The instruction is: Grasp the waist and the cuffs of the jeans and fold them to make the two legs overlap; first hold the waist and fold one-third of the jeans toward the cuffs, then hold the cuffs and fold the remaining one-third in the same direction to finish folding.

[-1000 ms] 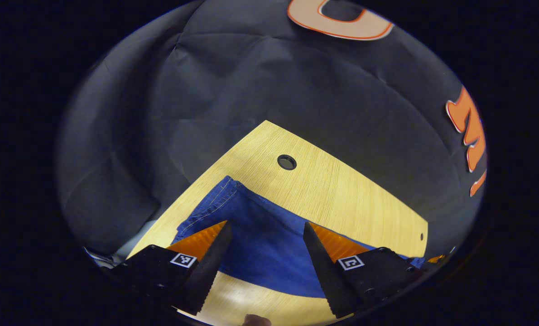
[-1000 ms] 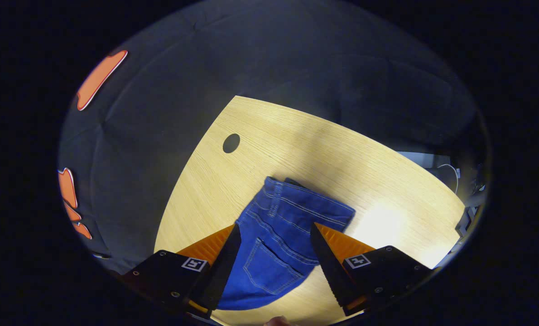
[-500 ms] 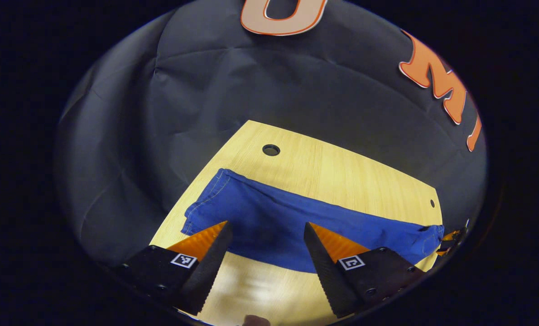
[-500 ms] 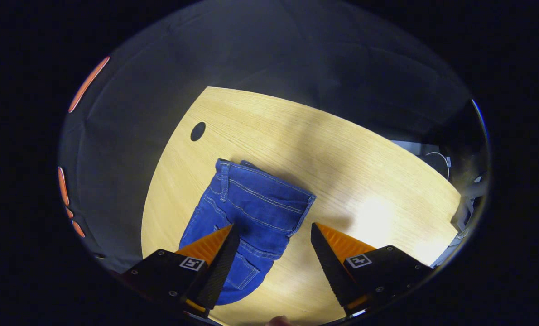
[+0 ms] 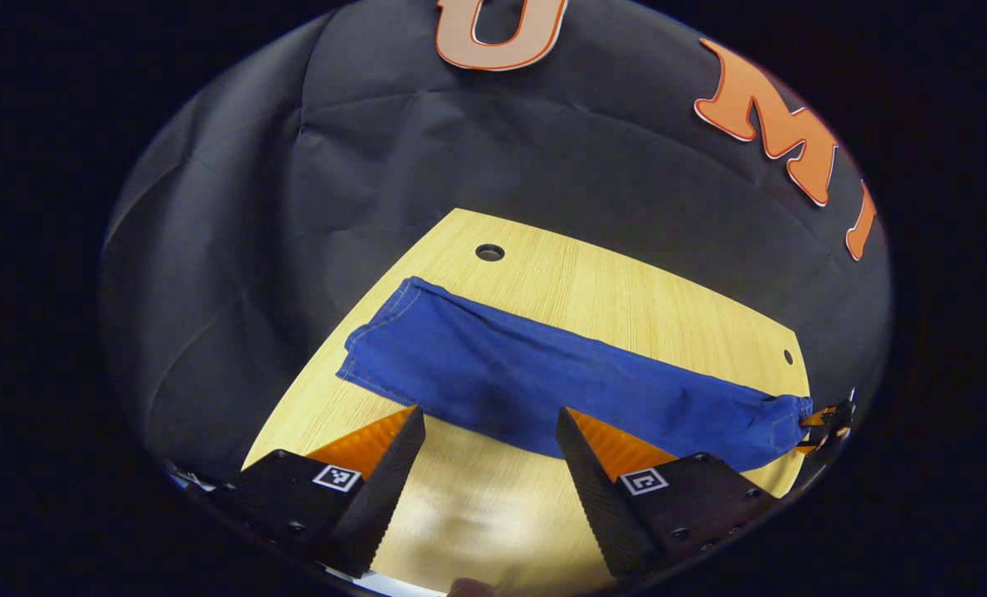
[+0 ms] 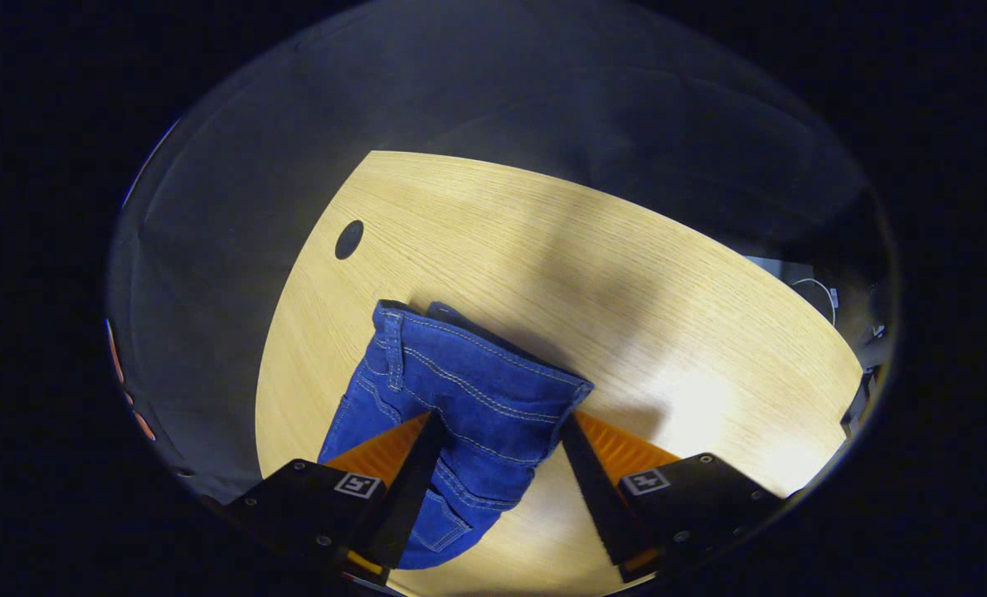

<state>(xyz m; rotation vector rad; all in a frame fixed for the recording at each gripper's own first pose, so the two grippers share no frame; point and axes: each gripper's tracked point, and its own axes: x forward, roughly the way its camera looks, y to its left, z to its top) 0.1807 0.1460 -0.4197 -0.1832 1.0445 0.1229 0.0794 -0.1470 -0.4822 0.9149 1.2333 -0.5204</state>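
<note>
In the left gripper view I have my left gripper (image 5: 489, 439) nearest the lens, its fingers spread wide with nothing between them, hovering over bare wood just short of the jeans (image 5: 543, 373). Past the fingertips the jeans lie flat on the surface (image 5: 626, 307) as one long blue band, legs stacked on each other, running from the cuffs (image 5: 381, 332) at the left to the waist (image 5: 780, 419) at the far right. This view gives me the whole length of the garment, and beside the waist end I can make out a bit of orange and black that looks like my other gripper, though it is too small to be sure. Farther back a round hole (image 5: 489, 252) sits in the wood near the cuffs, and a smaller hole (image 5: 787, 356) near the right edge. In the right gripper view, my right gripper (image 6: 498, 444) is parted too, with the waist (image 6: 477, 365) lying between the fingertips; I cannot tell whether either finger touches the denim. Here I get the stitching, belt loop and waistband in detail, which the left gripper view blurs. Beyond lies open wood and the round hole (image 6: 349, 239).
</note>
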